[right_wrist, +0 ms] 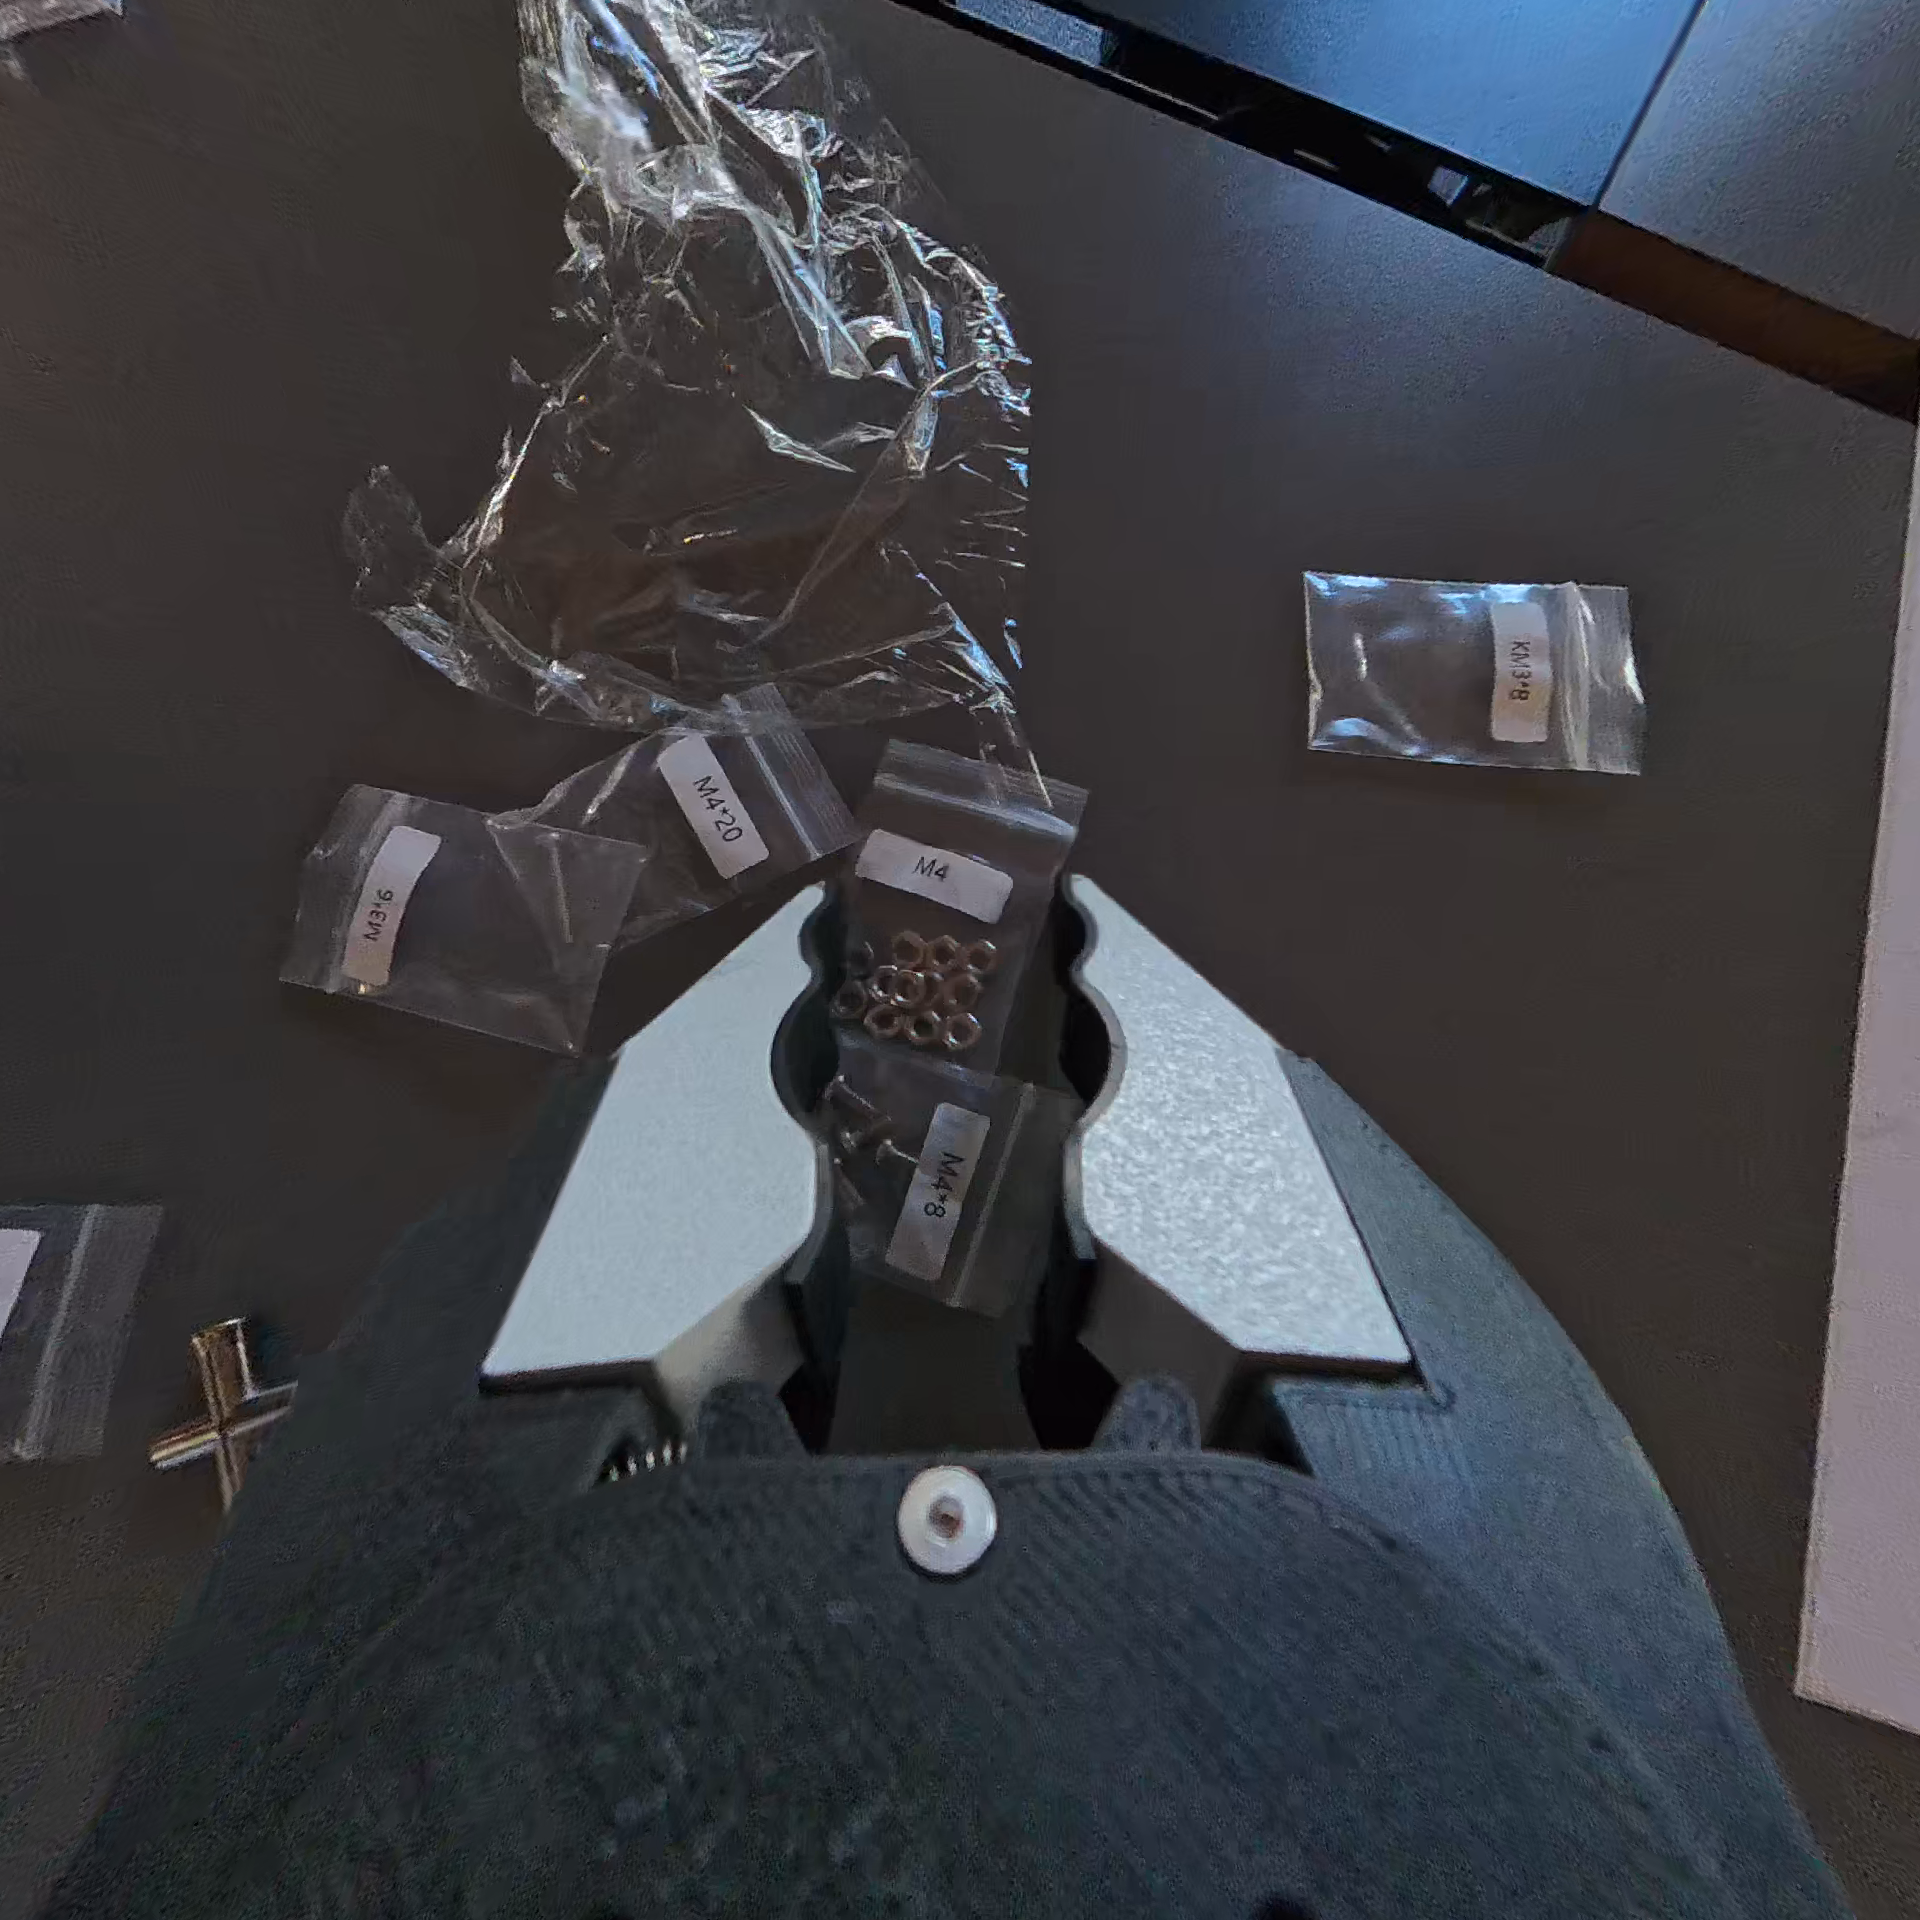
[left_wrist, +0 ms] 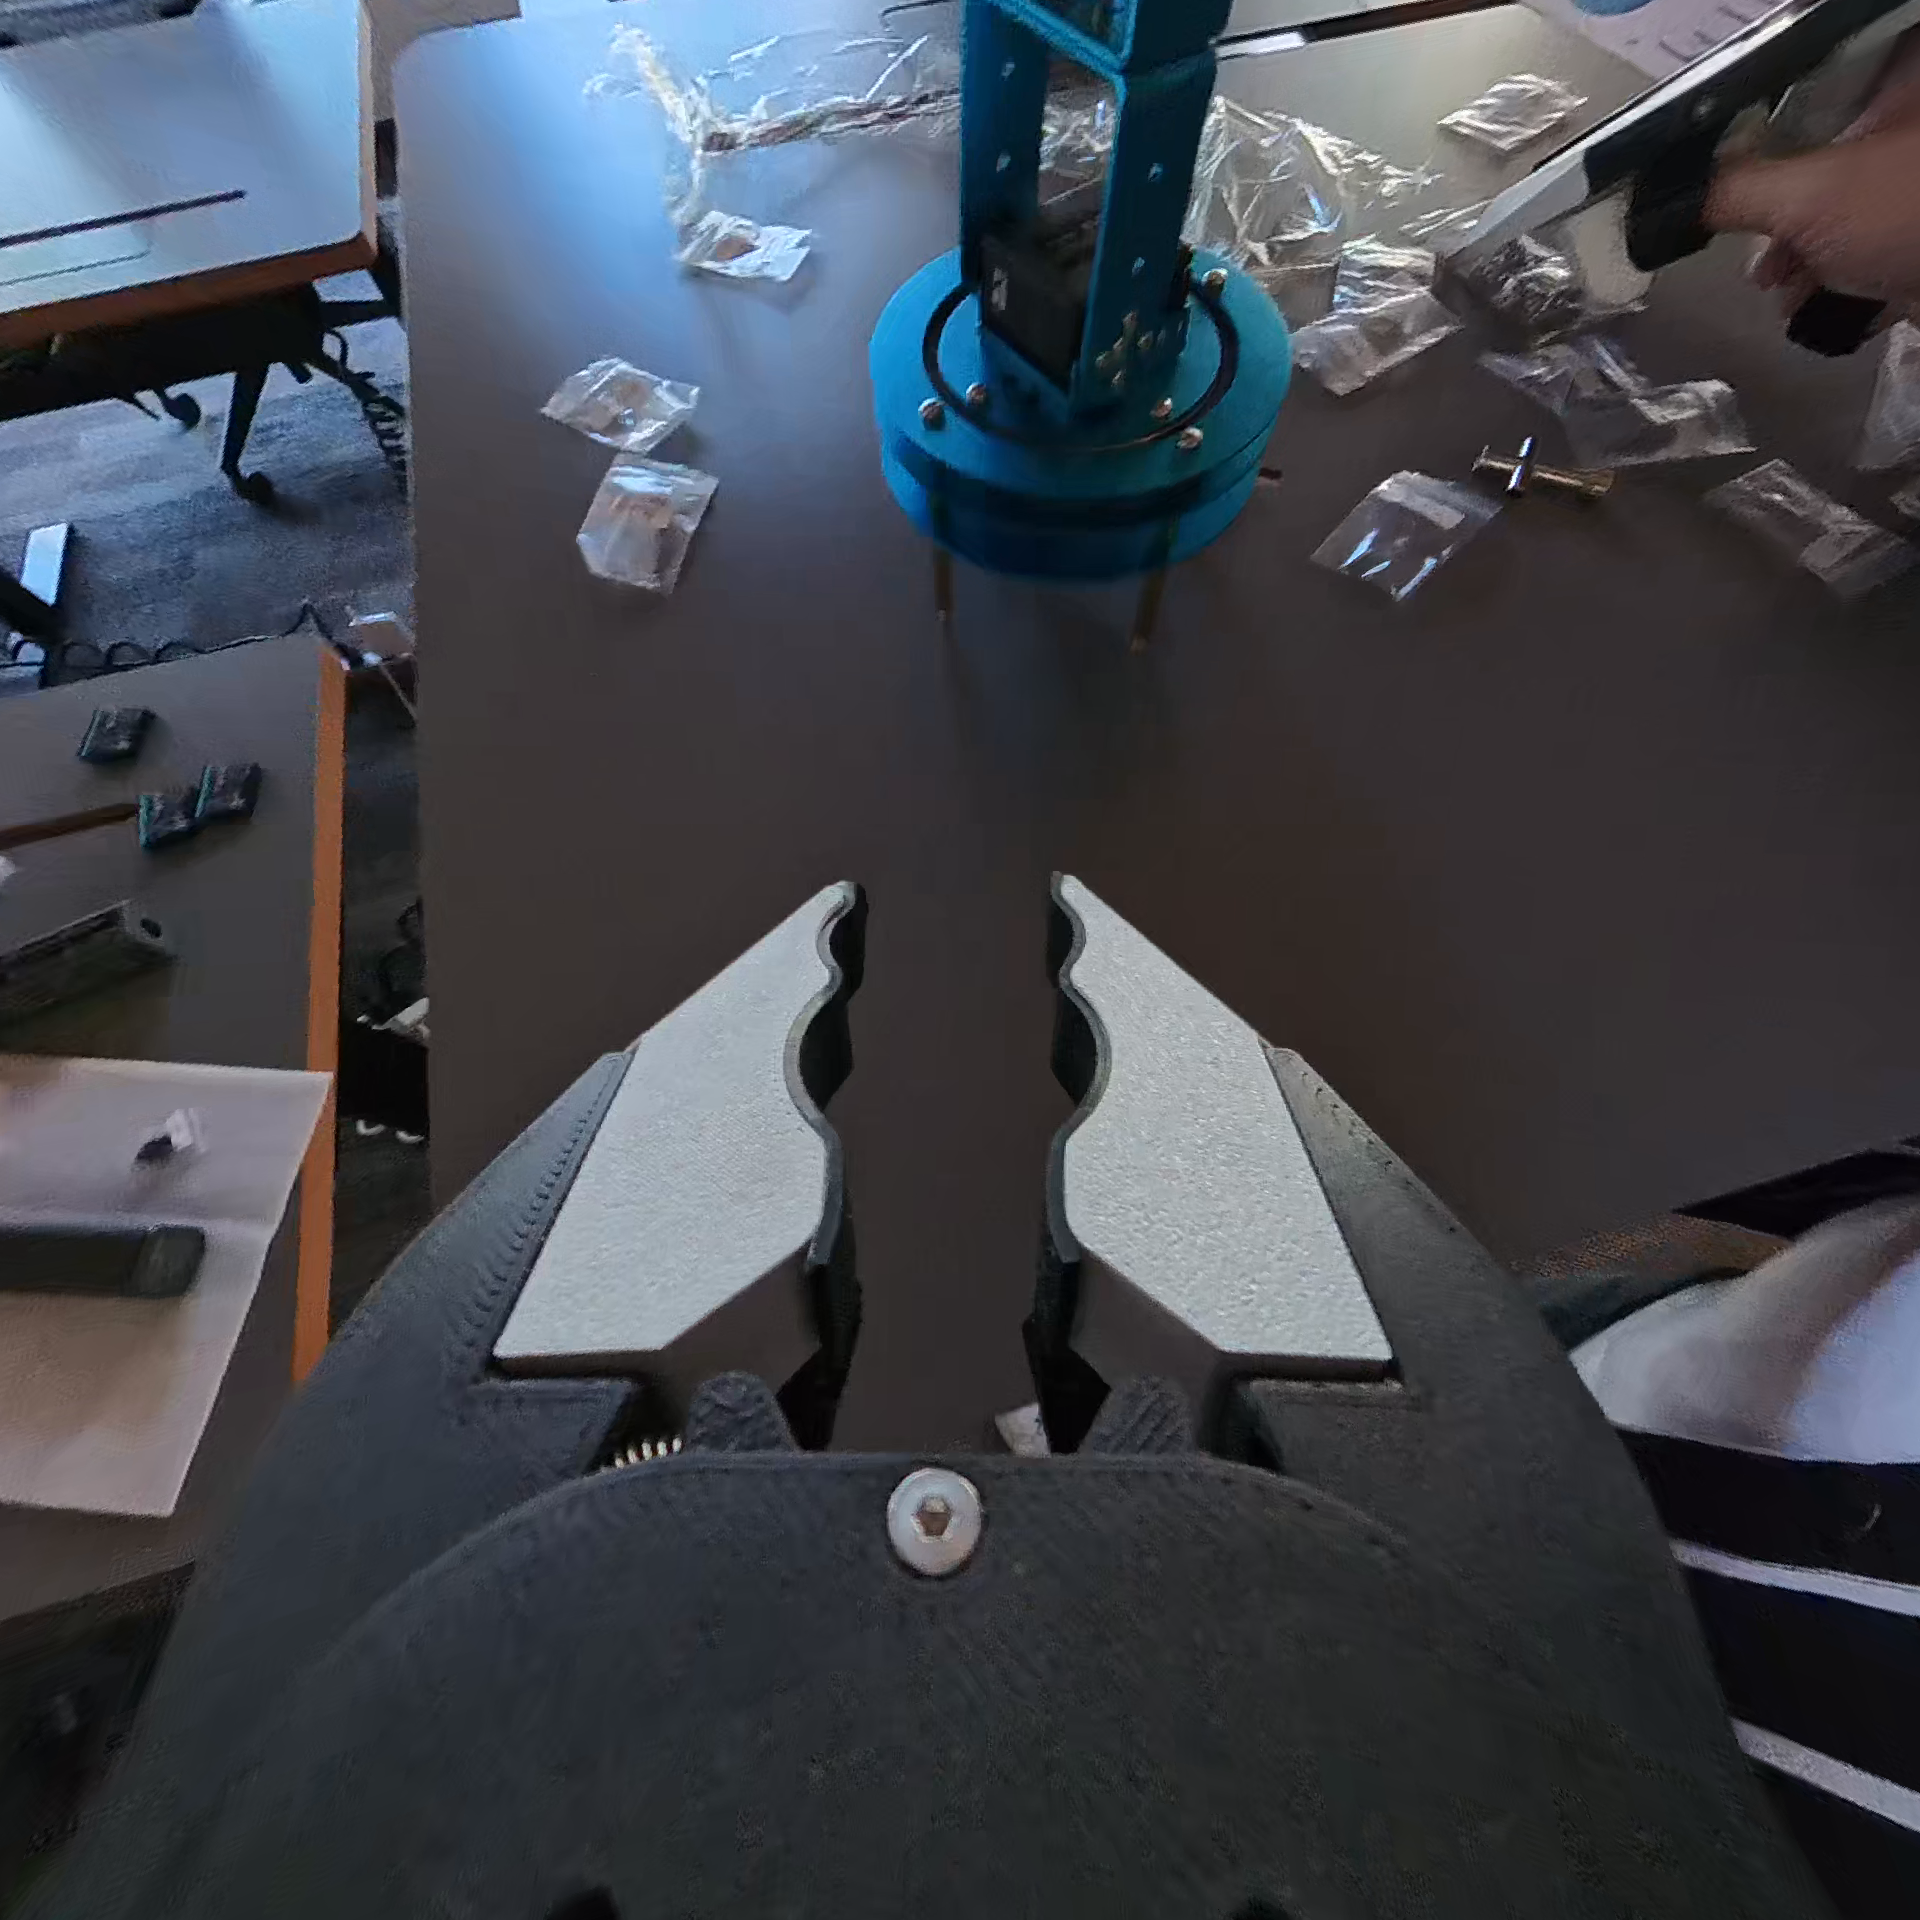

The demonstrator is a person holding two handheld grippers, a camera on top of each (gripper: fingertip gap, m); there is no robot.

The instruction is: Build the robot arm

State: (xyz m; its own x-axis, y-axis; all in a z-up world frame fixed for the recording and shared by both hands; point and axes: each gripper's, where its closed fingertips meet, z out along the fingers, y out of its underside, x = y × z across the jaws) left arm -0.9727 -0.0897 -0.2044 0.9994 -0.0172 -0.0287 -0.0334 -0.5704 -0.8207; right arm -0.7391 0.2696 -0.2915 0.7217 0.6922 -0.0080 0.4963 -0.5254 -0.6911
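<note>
Two tools over a dark desk with little bags of metal bits.

The left tool (left_wrist: 956,904) has its fingers apart and holds nothing; bare desk (left_wrist: 1351,831) lies all around it, with lots of open room. Farther up the frame stands a blue round-based stand (left_wrist: 1081,395), with clear little bags on both sides and a small metal cross piece (left_wrist: 1538,473) at its right. The desk's left edge runs down the left side of the frame. The right tool (right_wrist: 940,904) has its fingers apart around a bag of small nuts (right_wrist: 935,935) and a bag of screws (right_wrist: 935,1195); I cannot tell if they touch. Each bag has a white sticker with writing. Crumpled clear wrap (right_wrist: 727,468) lies above, and a lone bag (right_wrist: 1475,675) at right.
</note>
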